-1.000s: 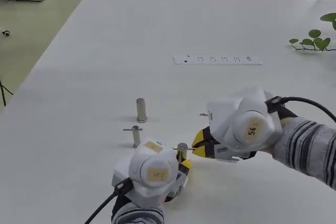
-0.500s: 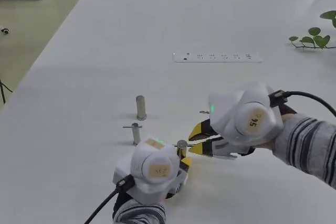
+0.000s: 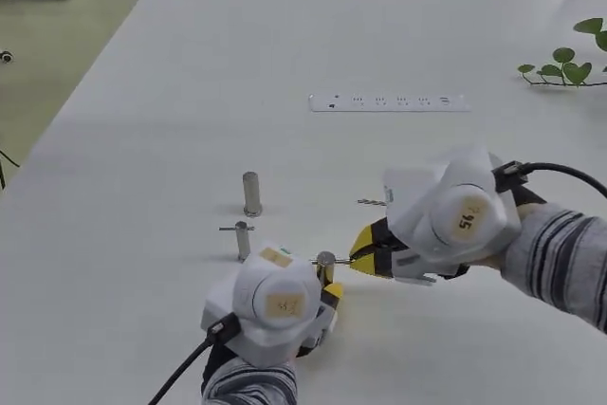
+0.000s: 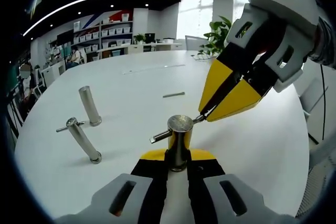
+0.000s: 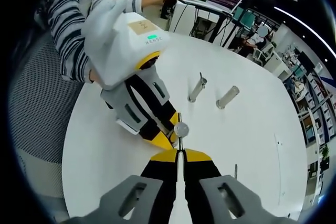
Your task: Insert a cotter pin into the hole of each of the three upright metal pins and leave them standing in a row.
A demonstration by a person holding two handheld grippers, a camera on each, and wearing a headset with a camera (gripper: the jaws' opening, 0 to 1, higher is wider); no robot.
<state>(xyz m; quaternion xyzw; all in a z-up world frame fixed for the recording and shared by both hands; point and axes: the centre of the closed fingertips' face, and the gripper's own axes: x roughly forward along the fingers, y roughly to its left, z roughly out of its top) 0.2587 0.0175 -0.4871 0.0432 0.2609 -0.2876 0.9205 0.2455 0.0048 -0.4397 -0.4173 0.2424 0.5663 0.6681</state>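
My left gripper (image 3: pixel 329 292) (image 4: pixel 177 159) is shut on the near metal pin (image 3: pixel 326 261) (image 4: pixel 179 135), holding it upright on the white table (image 3: pixel 171 111). A cotter pin (image 4: pixel 159 137) passes through its hole. My right gripper (image 3: pixel 358 258) (image 5: pixel 179 154) comes in from the right, shut on that cotter pin's end (image 5: pixel 179 121). To the left stands a second metal pin (image 3: pixel 243 240) (image 4: pixel 83 140) with a cotter pin through it. Behind it is a plain third pin (image 3: pixel 251 193) (image 4: pixel 90 105). A loose cotter pin (image 3: pixel 372 202) (image 4: pixel 173 94) lies on the table.
A white power strip (image 3: pixel 389 102) lies further back on the table. A leafy plant (image 3: pixel 560 65) is at the far right edge. Floor and office furniture lie beyond the table's far and left edges.
Half a second ago the right gripper's jaws stood apart by the near pin; now they have come together on the cotter pin's end. The left gripper has held still.
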